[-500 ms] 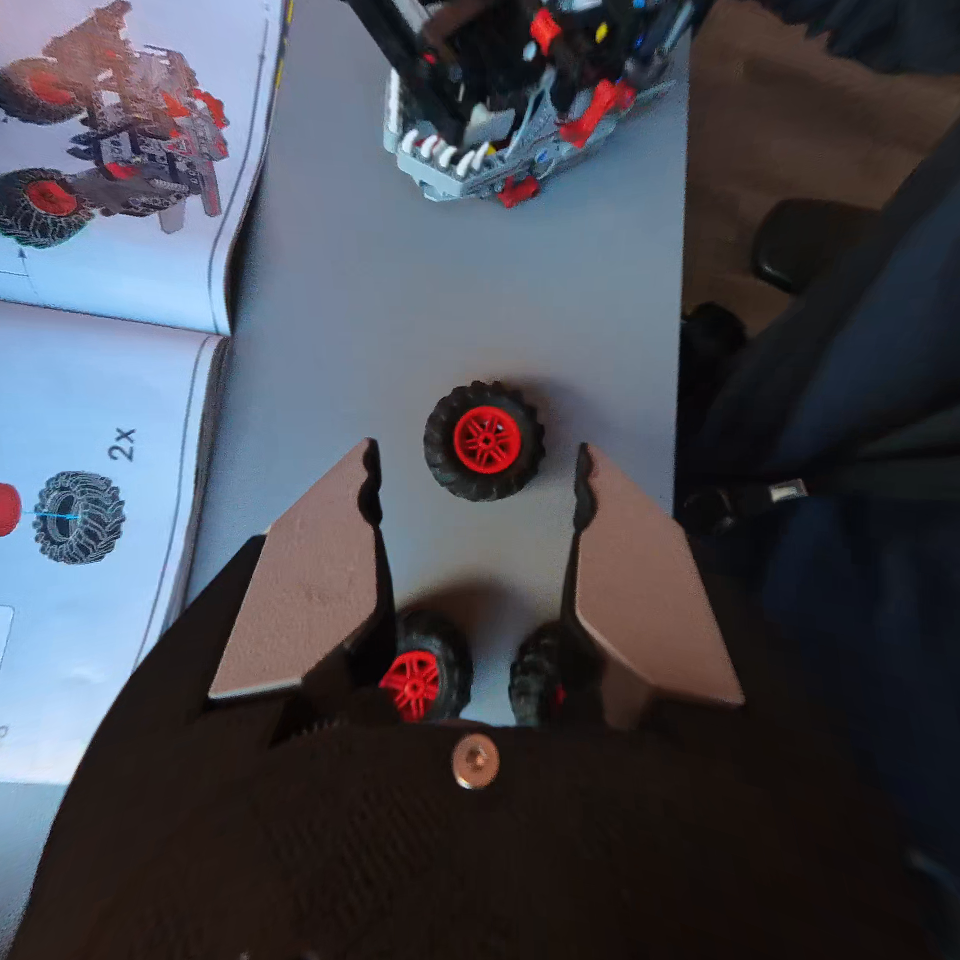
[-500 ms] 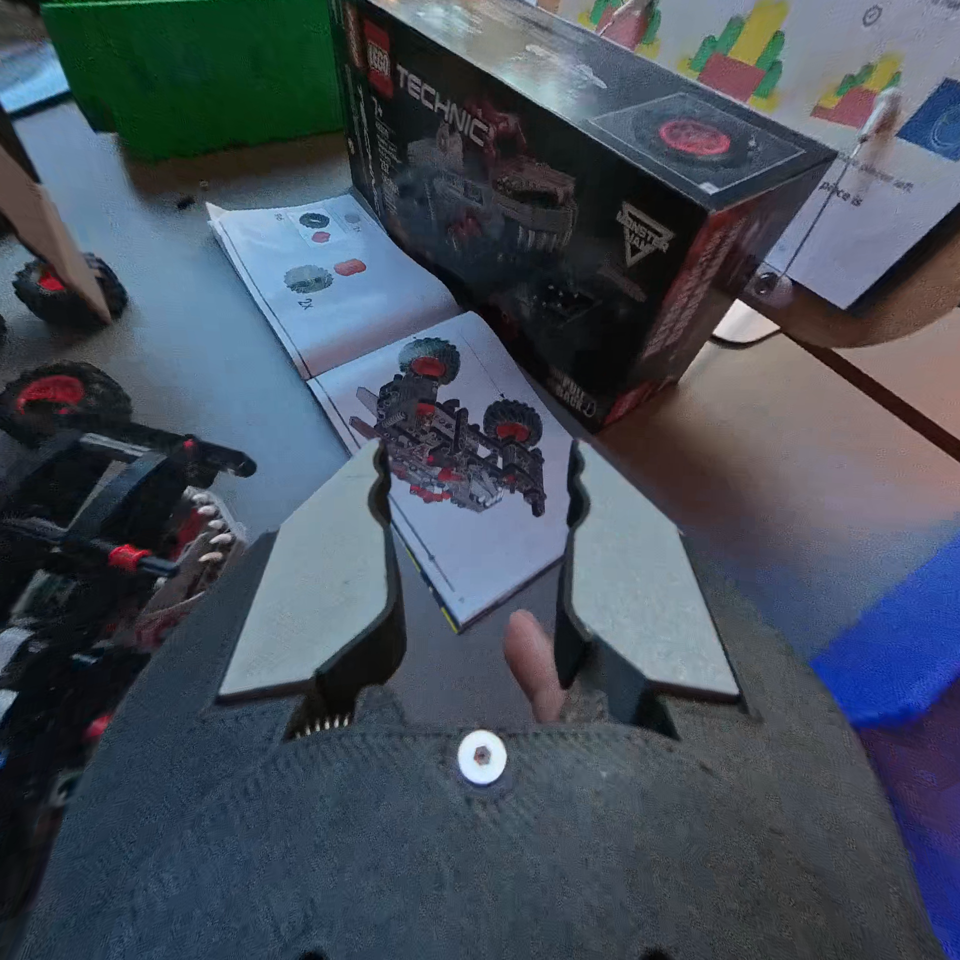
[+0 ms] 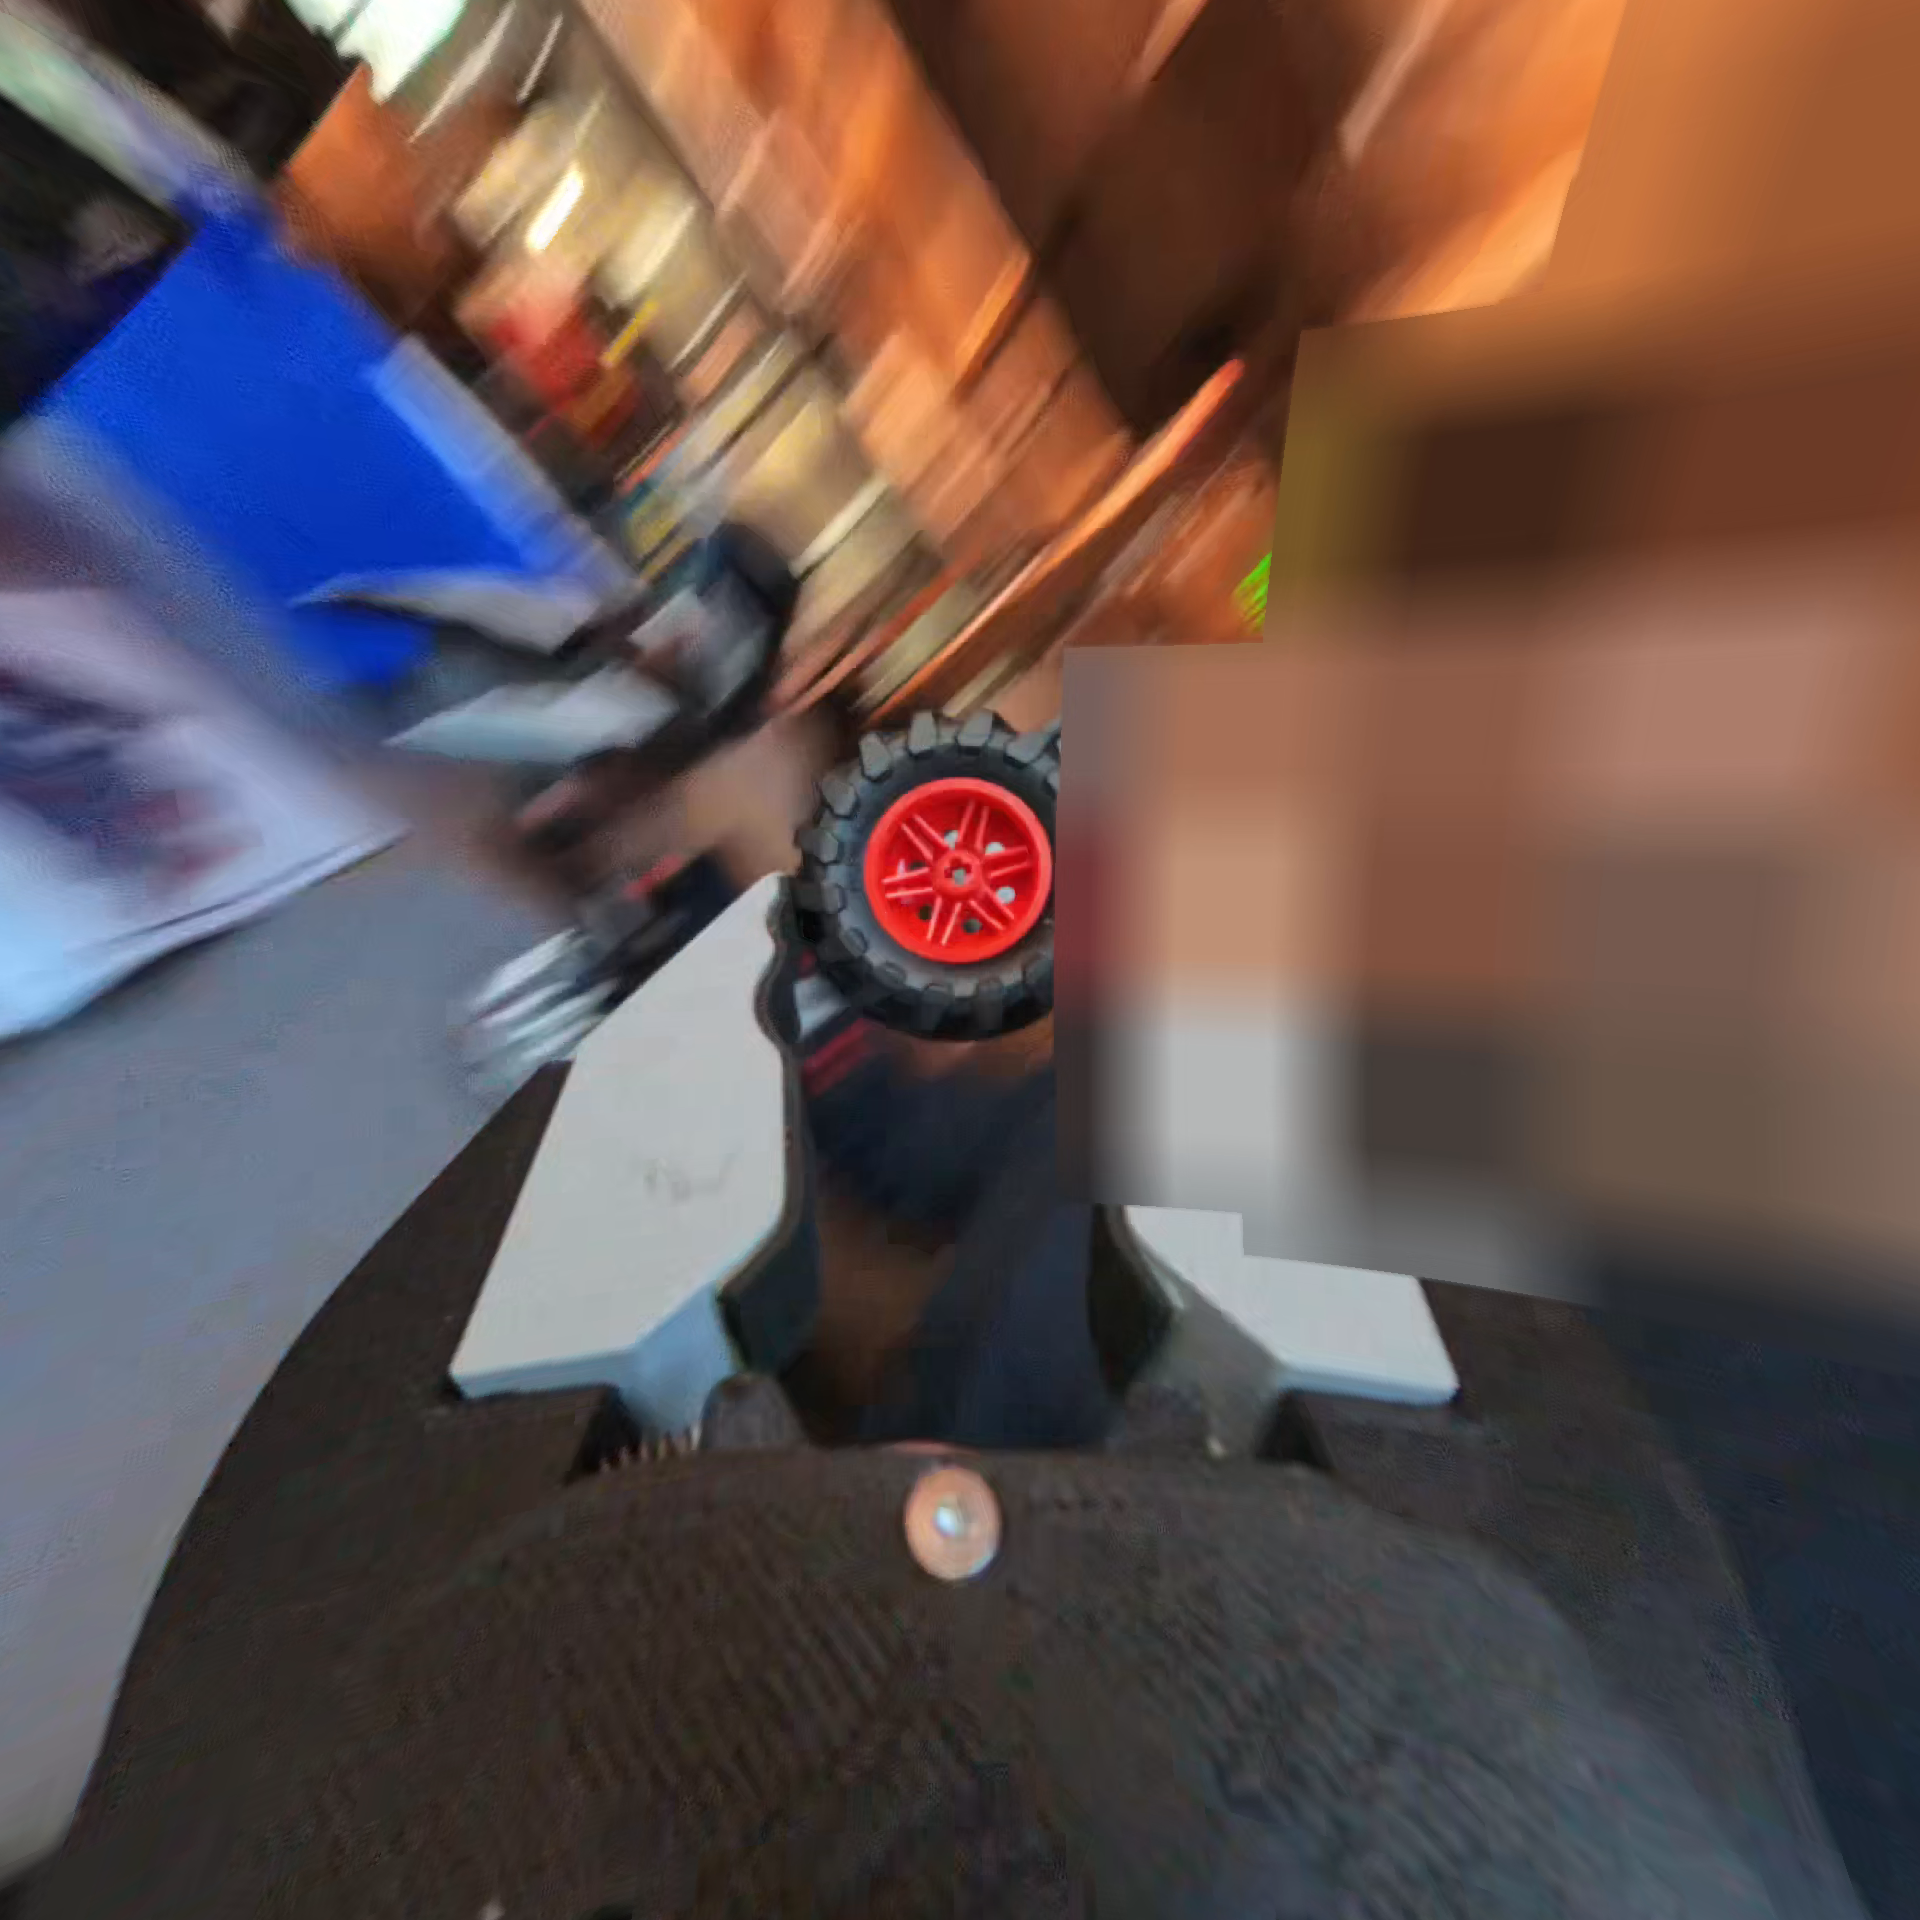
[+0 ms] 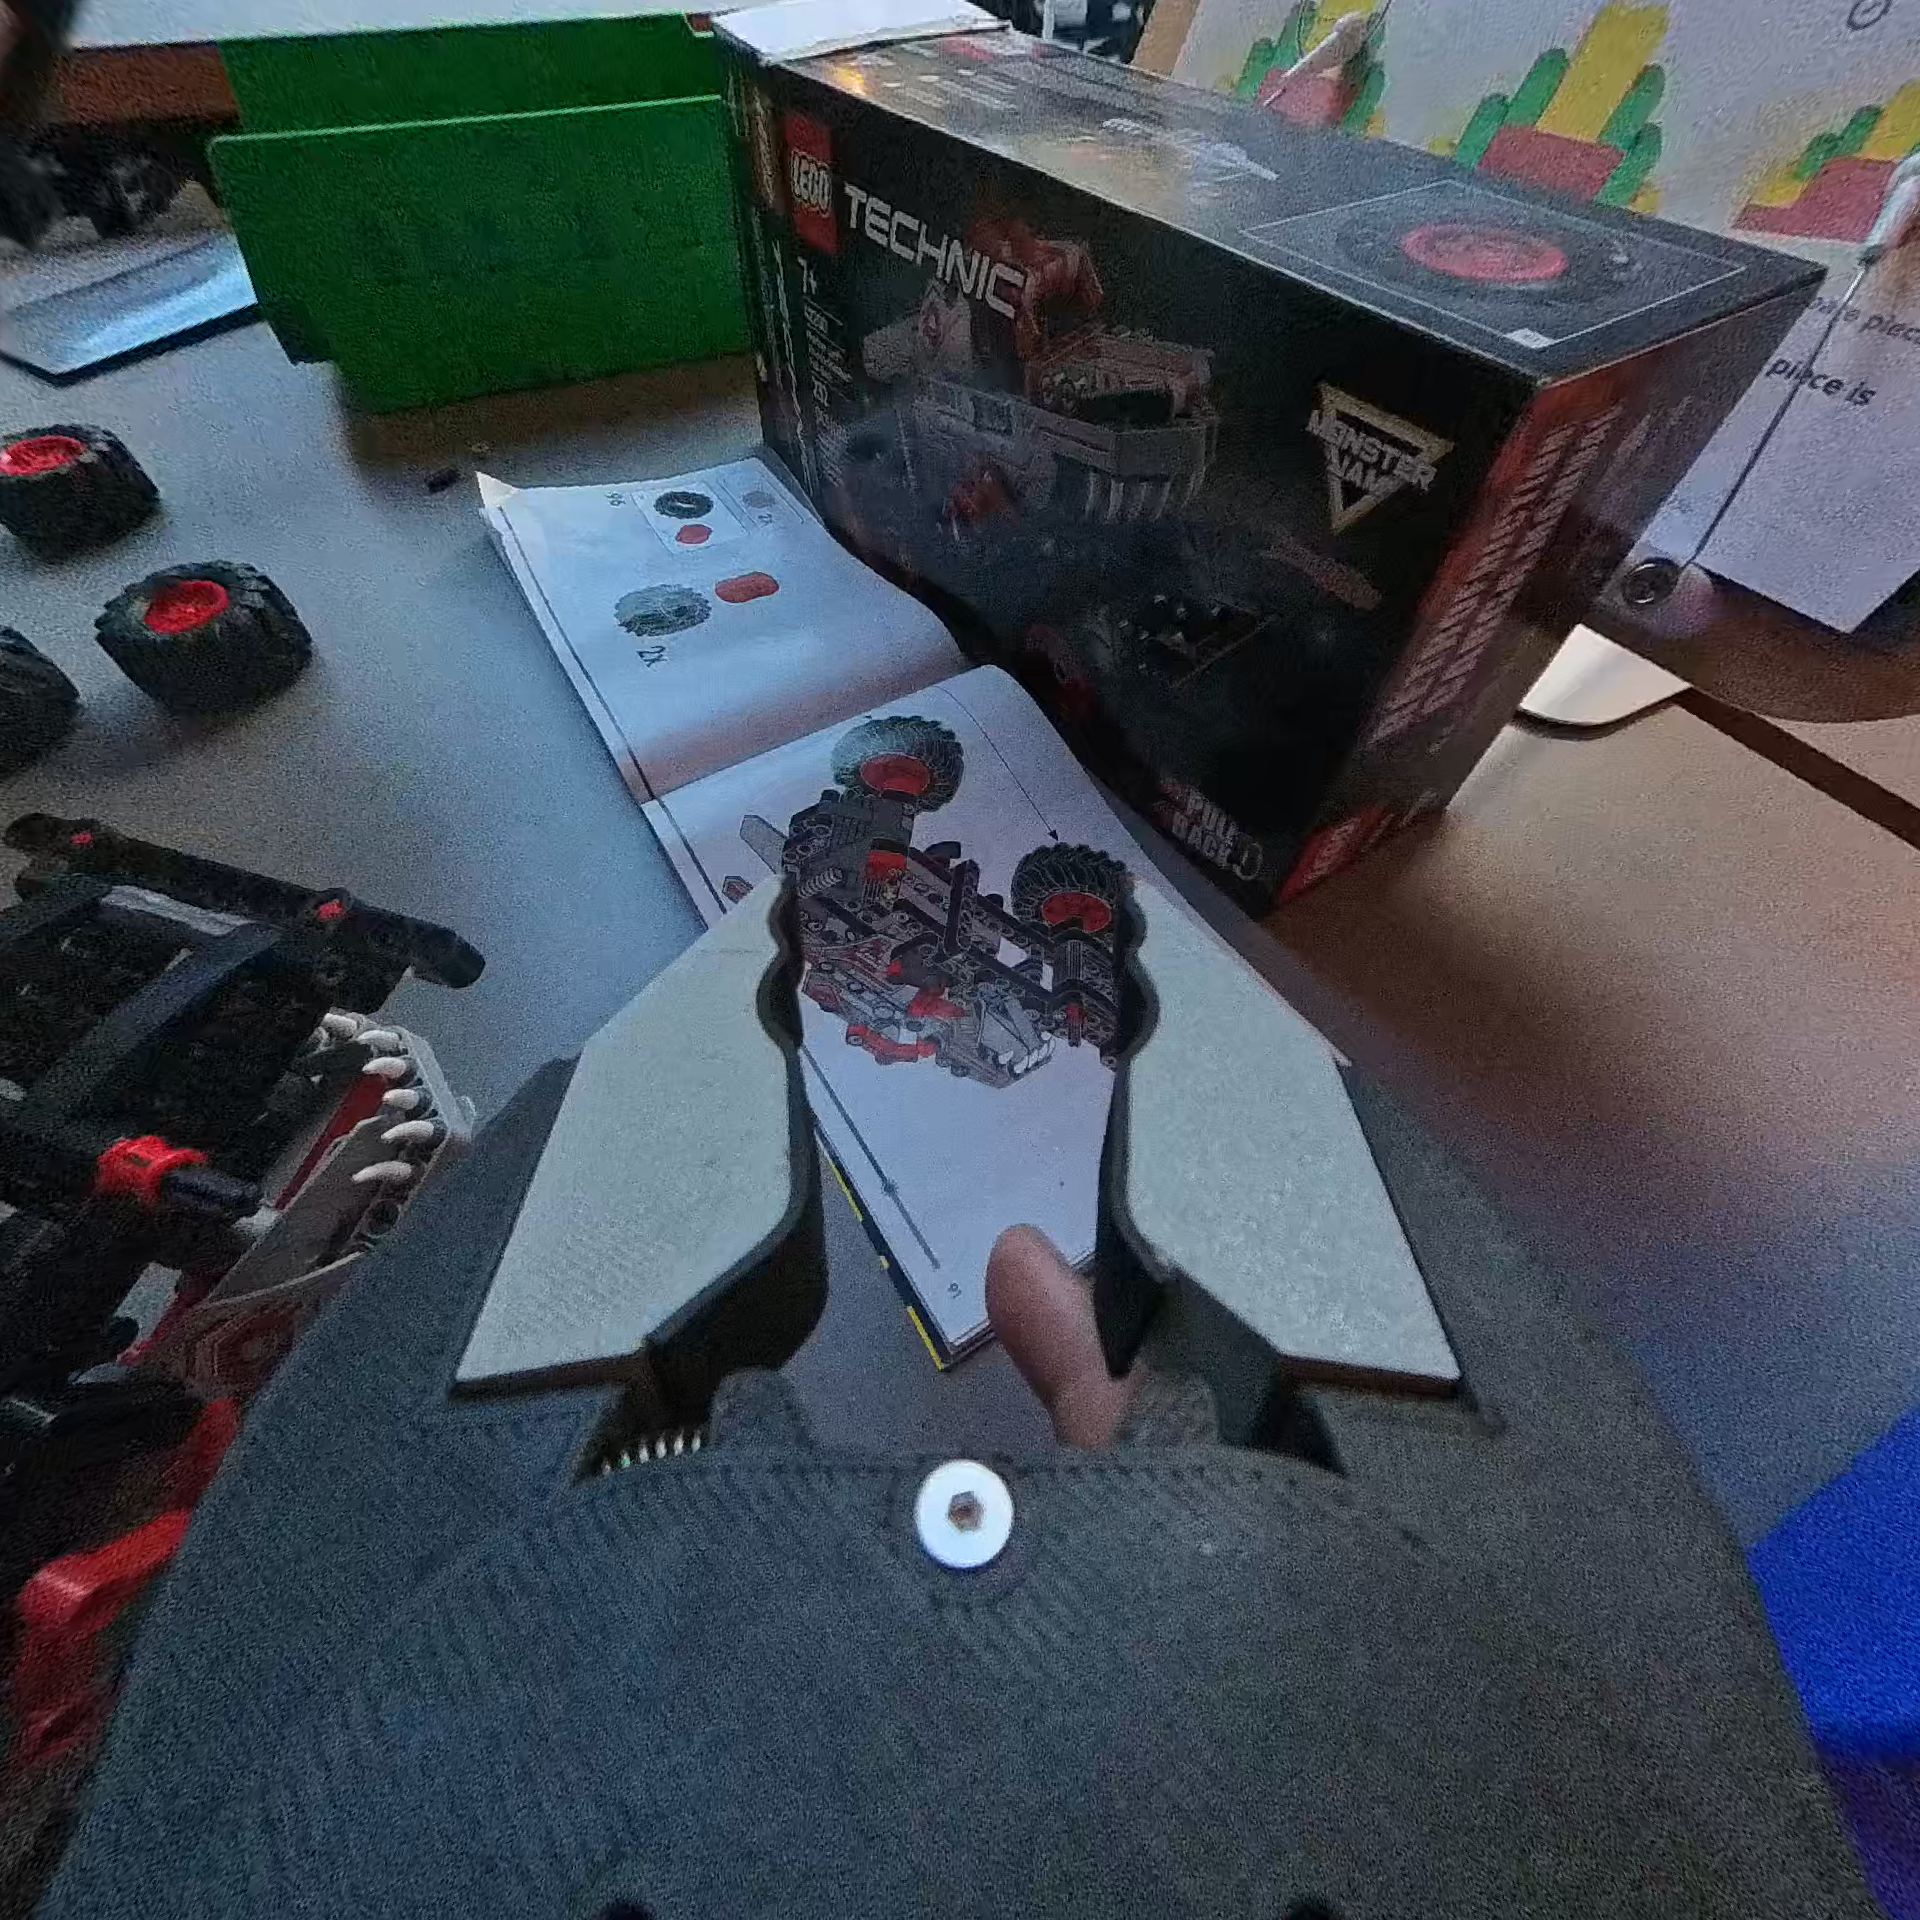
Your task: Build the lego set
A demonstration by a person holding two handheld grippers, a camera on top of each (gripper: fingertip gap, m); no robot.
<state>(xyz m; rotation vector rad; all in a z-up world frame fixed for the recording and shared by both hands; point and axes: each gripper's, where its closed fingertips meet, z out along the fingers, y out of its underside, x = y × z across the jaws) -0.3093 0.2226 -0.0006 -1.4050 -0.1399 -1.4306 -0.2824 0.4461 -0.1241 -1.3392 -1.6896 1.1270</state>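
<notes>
A wheel [image 3: 940,878], black tyre on a red rim, sits at the tips of the left gripper [image 3: 925,935], its tread touching the left finger [image 3: 665,1153]. The right fingertip is under a mosaic patch, so the far side of the grip cannot be seen; the wheel is off the table and seems pinched between the jaws. The left gripper is tipped up, facing a smeared background, with grey table [image 3: 239,1091] low at the left.

The right gripper [image 4: 956,956] hovers low over the table, angled down at an open booklet [image 4: 727,665], jaws set wide with nothing between them. A fingertip [image 4: 1049,1340] shows beside the base of its right finger.

Left of it lies the half-built truck [image 4: 197,1091], black and red with white teeth, close to the gripper's body. Beyond that, two loose wheels [image 4: 203,634] rest on bare table, well apart from the booklet, with a third cut off by the left edge. The set's box [image 4: 1195,447] stands just behind the booklet, touching its far edge, and a green bin [image 4: 478,229] stands beside the box. To the right the table ends, with brown floor beyond.
</notes>
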